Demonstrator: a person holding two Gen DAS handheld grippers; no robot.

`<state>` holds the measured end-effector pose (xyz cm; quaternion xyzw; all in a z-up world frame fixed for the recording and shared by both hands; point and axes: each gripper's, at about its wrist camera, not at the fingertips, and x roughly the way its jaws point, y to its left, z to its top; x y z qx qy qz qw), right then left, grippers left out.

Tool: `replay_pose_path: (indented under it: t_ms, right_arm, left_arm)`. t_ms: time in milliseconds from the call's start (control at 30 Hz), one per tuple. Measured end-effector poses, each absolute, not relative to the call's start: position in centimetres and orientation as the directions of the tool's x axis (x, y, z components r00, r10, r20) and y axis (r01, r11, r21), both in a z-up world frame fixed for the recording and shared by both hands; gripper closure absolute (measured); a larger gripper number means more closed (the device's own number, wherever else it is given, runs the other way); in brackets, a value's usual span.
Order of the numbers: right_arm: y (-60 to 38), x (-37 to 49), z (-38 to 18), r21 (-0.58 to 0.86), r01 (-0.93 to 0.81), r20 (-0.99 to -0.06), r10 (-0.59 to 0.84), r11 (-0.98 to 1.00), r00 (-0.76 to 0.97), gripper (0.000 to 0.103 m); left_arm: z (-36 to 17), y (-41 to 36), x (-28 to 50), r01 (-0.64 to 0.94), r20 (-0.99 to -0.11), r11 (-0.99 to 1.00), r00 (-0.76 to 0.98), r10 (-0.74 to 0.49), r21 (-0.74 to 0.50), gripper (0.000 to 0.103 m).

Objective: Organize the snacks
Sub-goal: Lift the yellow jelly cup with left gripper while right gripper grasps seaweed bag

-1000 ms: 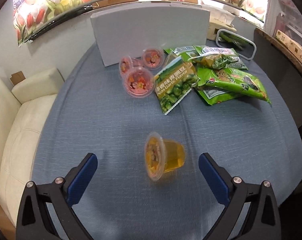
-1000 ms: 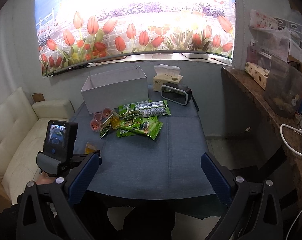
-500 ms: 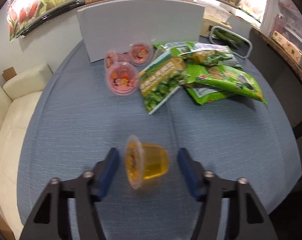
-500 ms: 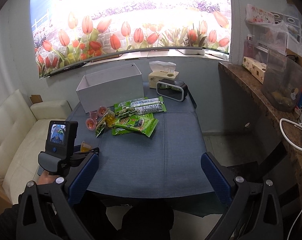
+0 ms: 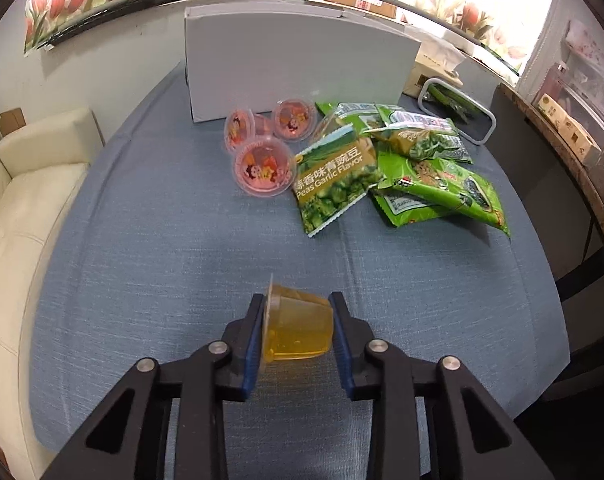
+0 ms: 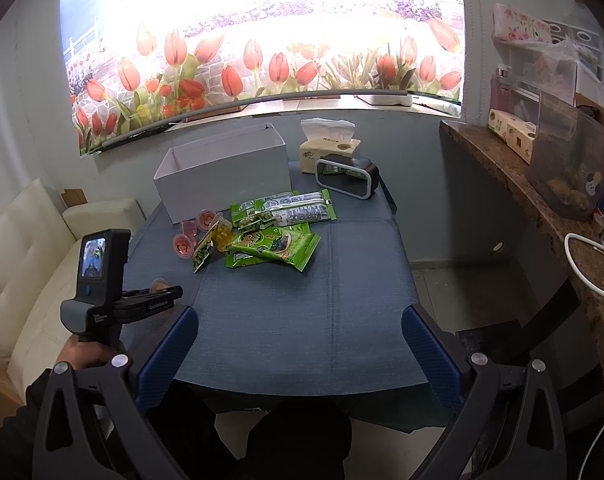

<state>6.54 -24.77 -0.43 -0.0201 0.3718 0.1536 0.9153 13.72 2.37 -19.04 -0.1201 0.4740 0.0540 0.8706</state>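
A: What has moved since a second ago?

B: The left gripper (image 5: 298,332), then spread wide around the yellow jelly cup (image 5: 300,330), has closed in. Its blue pads (image 5: 251,344) now press the cup from both sides, lid against the left pad, base against the right. The cup lies on its side at lower centre of the left wrist view, above the blue tablecloth (image 5: 142,280).

A: And the right gripper?

B: The right gripper (image 6: 298,352) stands wide with nothing between its fingers, at the bottom of its own view over the near table edge. At lower left there, a hand (image 6: 82,354) grips the left gripper's handle.

A: Further back?

B: In the left wrist view, mid-frame, three pink jelly cups (image 5: 262,166) sit bunched together. Just right of them a garlic pea packet (image 5: 336,180) leans onto a heap of green snack bags (image 5: 442,188). Behind, at upper centre, stands a white box (image 5: 298,64), open-topped as the right wrist view shows, with a tissue box (image 5: 430,68) at upper right.
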Motion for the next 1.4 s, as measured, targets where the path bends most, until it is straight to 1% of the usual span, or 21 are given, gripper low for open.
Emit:
replay_pose_path:
  t_ms: [100, 200, 267, 333, 400, 467, 567, 667, 733, 900, 1000, 1067, 1100, 1133, 1167, 1200, 1300, 1400]
  right_arm:
    - [-24.2, 6.9, -0.9, 0.075, -0.307, -0.694, 0.271, 0.949, 0.667, 0.000]
    - [-23.7, 7.7, -1.5, 0.066, -0.350, -0.682, 0.298, 0.935, 0.668, 0.000]
    - [-23.1, 8.6, -2.3, 0.036, -0.413, -0.649, 0.335, 0.910, 0.683, 0.000]
    - [-21.9, 10.4, -3.9, -0.020, -0.487, -0.640, 0.363, 0.873, 0.677, 0.000]
    - [-20.2, 13.3, -6.1, -0.077, -0.544, -0.681, 0.355, 0.836, 0.641, 0.000]
    - [-18.5, 16.7, -8.1, -0.053, -0.618, -0.731, 0.391, 0.784, 0.560, 0.000]
    - [-16.6, 20.5, -10.1, -0.053, -0.699, -0.756, 0.429, 0.713, 0.495, 0.000]
    - [-14.3, 24.3, -12.3, -0.163, -0.743, -0.798, 0.356, 0.649, 0.487, 0.000]
    - [-13.3, 26.0, -13.5, -0.204, -0.767, -0.812, 0.332, 0.608, 0.479, 0.000]
    - [-12.1, 29.3, -15.1, -0.136, -0.837, -0.854, 0.366, 0.531, 0.371, 0.000]
    - [-11.3, 30.4, -16.2, -0.109, -0.864, -0.876, 0.364, 0.491, 0.317, 0.000]
    - [-11.0, 31.0, -17.2, -0.106, -0.871, -0.895, 0.336, 0.480, 0.294, 0.000]
    - [-10.7, 31.3, -17.7, -0.113, -0.875, -0.904, 0.317, 0.471, 0.287, 0.003]
    - [-10.6, 31.2, -18.3, -0.119, -0.882, -0.914, 0.297, 0.456, 0.276, 0.011]
    - [-10.9, 31.1, -18.3, -0.111, -0.881, -0.907, 0.315, 0.459, 0.279, 0.015]
    - [-11.1, 31.2, -18.1, -0.098, -0.875, -0.905, 0.324, 0.474, 0.277, 0.022]
    - [-11.8, 30.6, -17.3, -0.057, -0.878, -0.904, 0.348, 0.476, 0.247, 0.027]
    - [-12.4, 29.2, -16.6, -0.057, -0.889, -0.900, 0.362, 0.455, 0.243, 0.029]
  left_arm:
    - [-18.6, 2.3, 13.6, -0.194, -0.834, 0.968, 0.551, -0.024, -0.156, 0.069]
    - [-17.6, 2.2, 13.2, -0.170, -0.821, 0.972, 0.570, -0.039, -0.164, 0.069]
    - [-16.7, 2.3, 12.6, -0.160, -0.812, 0.974, 0.583, -0.037, -0.158, 0.069]
    - [-15.7, 2.3, 12.1, -0.144, -0.801, 0.977, 0.598, -0.043, -0.160, 0.069]
    - [-14.3, 2.2, 11.4, -0.126, -0.786, 0.980, 0.616, -0.044, -0.153, 0.069]
    - [-13.0, 2.0, 10.7, -0.101, -0.770, 0.984, 0.636, -0.050, -0.147, 0.069]
    - [-11.4, 1.7, 9.7, -0.064, -0.755, 0.988, 0.653, -0.067, -0.143, 0.069]
    - [-10.0, 1.4, 8.9, -0.042, -0.744, 0.990, 0.664, -0.075, -0.137, 0.069]
    - [-9.5, 1.2, 8.6, -0.030, -0.738, 0.990, 0.670, -0.082, -0.137, 0.069]
    - [-8.7, 1.3, 8.3, -0.014, -0.732, 0.991, 0.675, -0.089, -0.134, 0.069]
    - [-8.6, 1.6, 8.4, -0.018, -0.734, 0.991, 0.674, -0.083, -0.129, 0.069]
    - [-8.7, 1.8, 8.4, -0.020, -0.734, 0.991, 0.673, -0.087, -0.136, 0.069]
    - [-8.7, 1.9, 8.5, -0.022, -0.734, 0.990, 0.673, -0.091, -0.142, 0.069]
    - [-8.8, 1.9, 8.6, -0.023, -0.737, 0.989, 0.670, -0.092, -0.145, 0.069]
    - [-8.8, 1.9, 8.7, -0.025, -0.738, 0.989, 0.669, -0.091, -0.145, 0.069]
    - [-8.9, 2.0, 8.7, -0.025, -0.736, 0.989, 0.670, -0.093, -0.147, 0.069]
    - [-9.0, 2.0, 9.0, -0.026, -0.736, 0.988, 0.670, -0.095, -0.151, 0.069]
    - [-9.1, 1.9, 9.3, -0.023, -0.736, 0.987, 0.670, -0.103, -0.159, 0.069]
